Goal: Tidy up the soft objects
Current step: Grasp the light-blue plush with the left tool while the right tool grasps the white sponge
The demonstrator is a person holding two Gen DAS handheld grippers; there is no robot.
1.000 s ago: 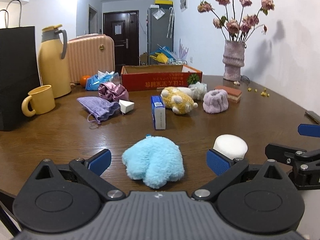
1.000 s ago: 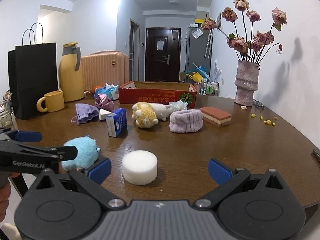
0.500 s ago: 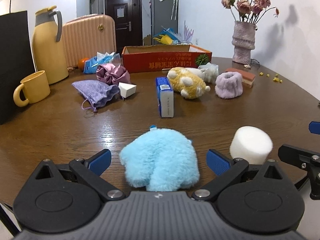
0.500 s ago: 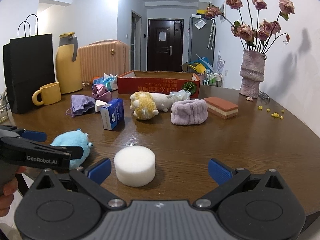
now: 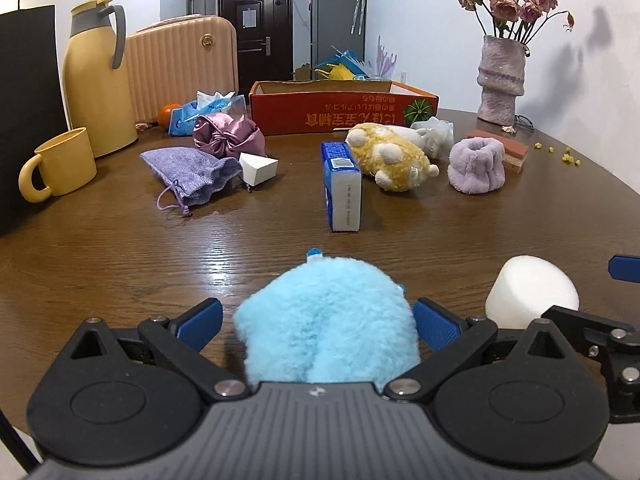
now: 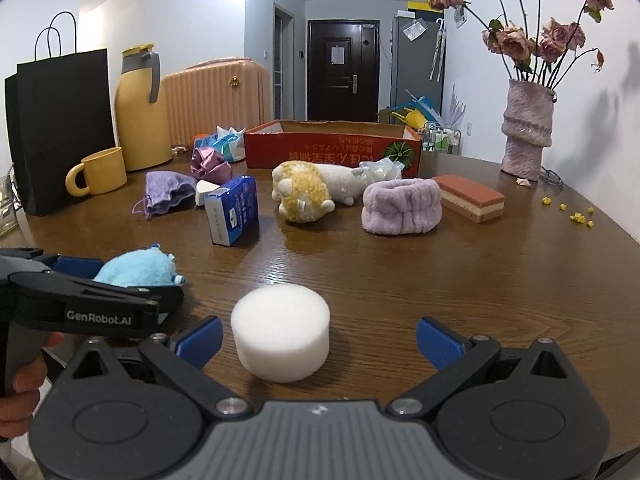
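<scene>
Left gripper: jaws spread wide, straddling the blue plush toy. Plush sits on the table between the blue pads; right pad brushes the fur, left pad just clear. No squeeze visible, so nothing held yet.

Right gripper: jaws equally wide, nothing held. White foam cylinder stands upright on the table between the fingers, nearer the left pad, not touching either.

Further out: blue tissue pack on its edge, yellow-and-white plush, lilac fluffy band, layered sponge block, purple drawstring pouch. Red cardboard box sits open-topped at the far side of the table; likely the collecting bin, though that is a judgement.

Step in hand, as judged: pre-grasp on two soft items at once, both near the front table edge.

Next move calls for: closing the left jaws gently about the plush's middle; shifting the right gripper leftward to centre the foam before closing, since foam compresses and may tip if caught off-centre.
</scene>
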